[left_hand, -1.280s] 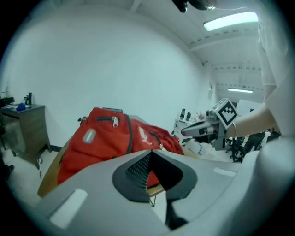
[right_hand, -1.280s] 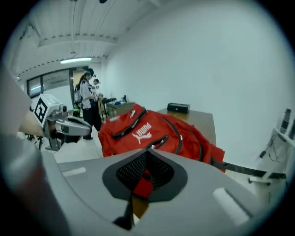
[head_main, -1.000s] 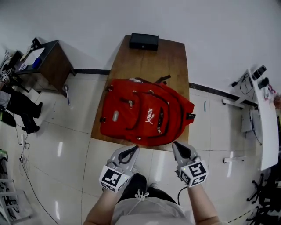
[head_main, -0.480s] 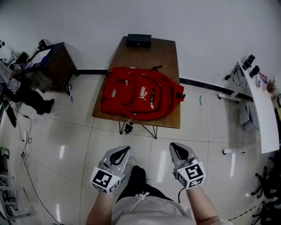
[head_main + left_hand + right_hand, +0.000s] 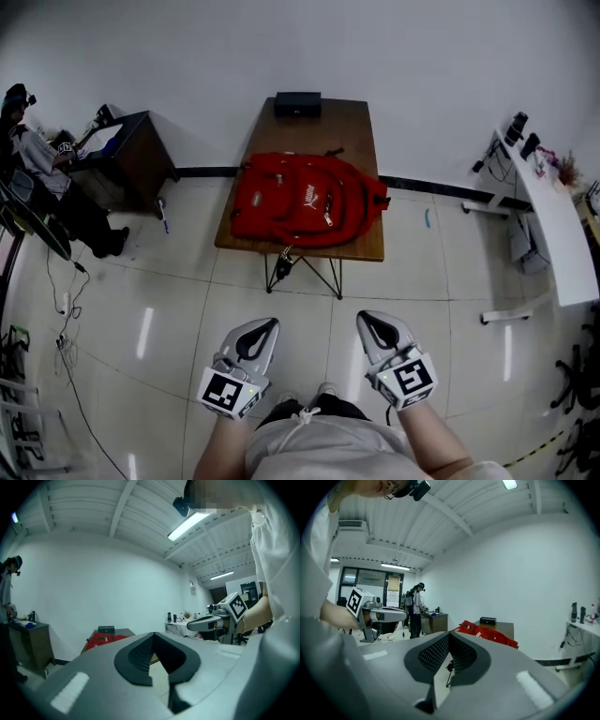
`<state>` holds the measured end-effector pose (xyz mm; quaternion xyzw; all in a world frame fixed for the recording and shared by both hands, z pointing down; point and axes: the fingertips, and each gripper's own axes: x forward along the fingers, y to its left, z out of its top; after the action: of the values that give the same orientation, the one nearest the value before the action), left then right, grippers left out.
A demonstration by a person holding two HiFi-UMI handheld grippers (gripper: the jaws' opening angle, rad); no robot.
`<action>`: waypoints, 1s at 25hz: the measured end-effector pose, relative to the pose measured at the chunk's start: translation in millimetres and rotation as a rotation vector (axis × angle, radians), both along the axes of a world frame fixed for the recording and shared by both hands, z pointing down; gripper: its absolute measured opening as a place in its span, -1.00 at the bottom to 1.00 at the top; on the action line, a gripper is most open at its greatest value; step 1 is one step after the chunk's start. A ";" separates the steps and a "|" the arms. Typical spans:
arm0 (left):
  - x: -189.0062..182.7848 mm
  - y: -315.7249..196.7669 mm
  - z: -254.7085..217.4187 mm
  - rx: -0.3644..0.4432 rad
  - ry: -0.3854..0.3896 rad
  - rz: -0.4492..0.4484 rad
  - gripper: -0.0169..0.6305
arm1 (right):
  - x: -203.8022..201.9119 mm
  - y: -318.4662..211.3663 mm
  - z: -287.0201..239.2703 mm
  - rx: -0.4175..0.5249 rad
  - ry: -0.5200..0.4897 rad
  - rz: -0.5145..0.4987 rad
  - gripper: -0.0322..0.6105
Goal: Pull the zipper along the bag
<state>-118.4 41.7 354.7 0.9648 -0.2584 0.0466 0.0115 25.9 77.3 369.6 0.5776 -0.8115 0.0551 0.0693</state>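
Head view puts the red backpack (image 5: 305, 202) flat on the brown bench (image 5: 356, 122) by the wall (image 5: 281, 47). I hold my left tongs (image 5: 263, 325) and right tongs (image 5: 368, 321) clenched and empty over the floor (image 5: 314, 323), well apart from it.

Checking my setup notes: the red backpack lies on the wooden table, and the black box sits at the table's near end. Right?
No: the head view shows the black box at the far end of the table, by the wall. The red backpack does lie on it.
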 end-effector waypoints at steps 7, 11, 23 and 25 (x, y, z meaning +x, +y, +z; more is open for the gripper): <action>-37.5 -2.0 -29.5 0.050 0.046 0.053 -0.93 | -41.3 2.2 -23.2 0.032 0.016 0.042 -0.89; -51.2 -5.4 -31.1 0.054 0.046 0.076 -0.93 | -62.0 2.4 -27.0 0.063 0.021 0.041 -0.89; -63.6 -10.1 -35.3 0.063 0.081 0.074 -0.93 | -72.2 5.7 -34.7 0.059 0.024 0.091 -0.89; -63.9 -10.1 -35.0 0.064 0.087 0.076 -0.93 | -72.7 5.0 -34.6 0.061 0.027 0.093 -0.89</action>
<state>-182.2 31.6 319.7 0.9749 -0.2222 -0.0032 -0.0102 -46.8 82.3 335.0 0.6173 -0.7840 0.0259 0.0600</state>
